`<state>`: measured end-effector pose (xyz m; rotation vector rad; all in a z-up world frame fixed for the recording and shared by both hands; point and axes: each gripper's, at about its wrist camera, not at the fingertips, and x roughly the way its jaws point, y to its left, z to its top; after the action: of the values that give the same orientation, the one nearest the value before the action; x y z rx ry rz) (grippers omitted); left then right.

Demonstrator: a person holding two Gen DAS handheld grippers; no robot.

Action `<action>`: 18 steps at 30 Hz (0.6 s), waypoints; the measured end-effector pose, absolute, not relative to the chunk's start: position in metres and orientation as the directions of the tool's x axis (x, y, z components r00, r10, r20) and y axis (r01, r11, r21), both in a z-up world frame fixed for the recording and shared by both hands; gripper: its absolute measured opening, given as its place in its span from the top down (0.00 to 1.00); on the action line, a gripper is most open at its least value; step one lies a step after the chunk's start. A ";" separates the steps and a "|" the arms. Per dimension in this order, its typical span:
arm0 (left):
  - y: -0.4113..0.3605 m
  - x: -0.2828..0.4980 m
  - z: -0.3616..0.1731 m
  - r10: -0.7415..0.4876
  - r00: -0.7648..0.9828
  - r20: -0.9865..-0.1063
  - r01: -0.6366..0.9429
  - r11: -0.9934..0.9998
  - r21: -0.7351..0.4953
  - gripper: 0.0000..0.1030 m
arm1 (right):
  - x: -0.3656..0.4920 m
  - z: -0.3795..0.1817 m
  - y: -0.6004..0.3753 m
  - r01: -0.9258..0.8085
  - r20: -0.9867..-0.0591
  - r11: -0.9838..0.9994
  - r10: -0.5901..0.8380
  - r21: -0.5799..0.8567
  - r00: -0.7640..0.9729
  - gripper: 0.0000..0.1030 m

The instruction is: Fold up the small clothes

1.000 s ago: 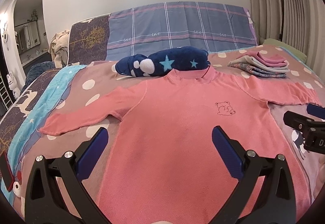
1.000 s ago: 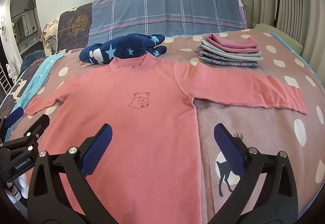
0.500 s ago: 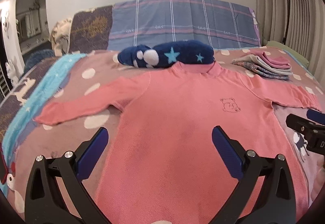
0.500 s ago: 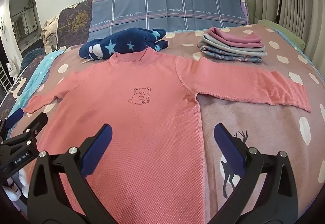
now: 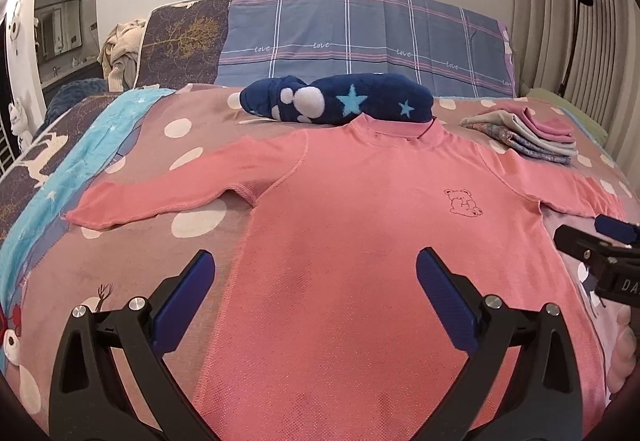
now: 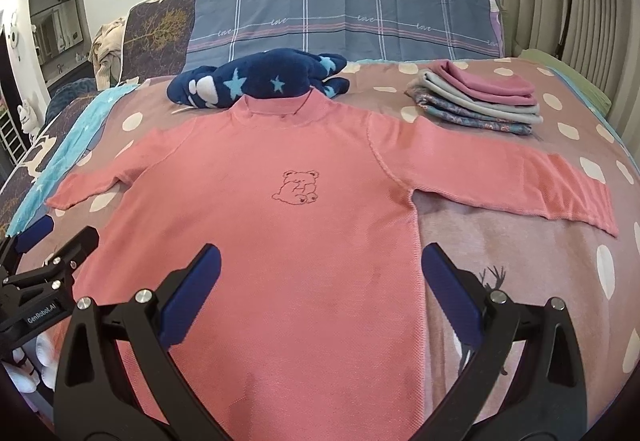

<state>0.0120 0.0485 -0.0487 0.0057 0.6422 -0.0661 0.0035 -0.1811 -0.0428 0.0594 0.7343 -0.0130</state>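
A pink long-sleeved shirt (image 5: 360, 225) with a small bear outline on its chest lies flat and face up on the bed, both sleeves spread out; it also shows in the right wrist view (image 6: 280, 225). My left gripper (image 5: 316, 297) is open and empty above the shirt's lower left part. My right gripper (image 6: 320, 289) is open and empty above the shirt's lower right edge. Each gripper shows at the edge of the other's view.
A stack of folded clothes (image 6: 476, 101) sits at the back right of the bed (image 6: 520, 261). A navy plush toy with stars (image 6: 256, 81) lies just behind the shirt's collar. Pillows (image 6: 340, 9) stand at the headboard. A floor lamp (image 5: 576, 33) stands right.
Both grippers have shifted a little to the left and forward over the shirt. The shirt has not moved. Both grippers stay open.
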 end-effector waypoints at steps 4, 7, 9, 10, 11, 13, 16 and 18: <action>0.060 0.013 -0.048 -0.078 0.807 -0.586 0.062 0.997 -0.047 0.08 | 0.009 -0.044 -0.174 0.015 -0.676 0.999 0.012 0.033 0.736 0.02; 0.067 0.015 -0.047 -0.080 0.807 -0.585 0.055 0.997 -0.061 0.09 | 0.015 -0.045 -0.168 -0.005 -0.681 1.000 0.018 0.020 0.732 0.02; 0.070 0.017 -0.048 -0.069 0.810 -0.582 0.046 0.997 -0.054 0.09 | 0.020 -0.049 -0.164 -0.014 -0.690 1.000 0.018 0.011 0.723 0.02; 0.072 0.018 -0.048 -0.065 0.811 -0.582 0.042 0.998 -0.052 0.09 | 0.024 -0.052 -0.162 -0.013 -0.697 1.000 0.014 0.007 0.717 0.02; 0.073 0.019 -0.048 -0.062 0.811 -0.582 0.039 0.998 -0.052 0.09 | 0.026 -0.054 -0.161 -0.014 -0.703 1.000 0.014 0.006 0.711 0.02; 0.079 0.021 -0.049 -0.051 0.812 -0.582 0.025 0.998 -0.053 0.09 | 0.030 -0.057 -0.157 -0.020 -0.713 1.000 0.024 0.015 0.701 0.02; 0.087 0.024 -0.050 -0.052 0.813 -0.580 0.017 0.998 -0.066 0.09 | 0.033 -0.059 -0.153 -0.026 -0.716 1.000 0.026 0.012 0.698 0.02; 0.094 0.026 -0.052 -0.063 0.815 -0.576 0.016 0.996 -0.087 0.14 | 0.035 -0.060 -0.151 -0.029 -0.717 1.000 0.025 0.007 0.697 0.02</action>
<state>0.0256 0.0940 -0.0519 -0.0797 0.6165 -0.0423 0.0351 -0.1508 -0.0596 -0.0046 0.7993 0.0301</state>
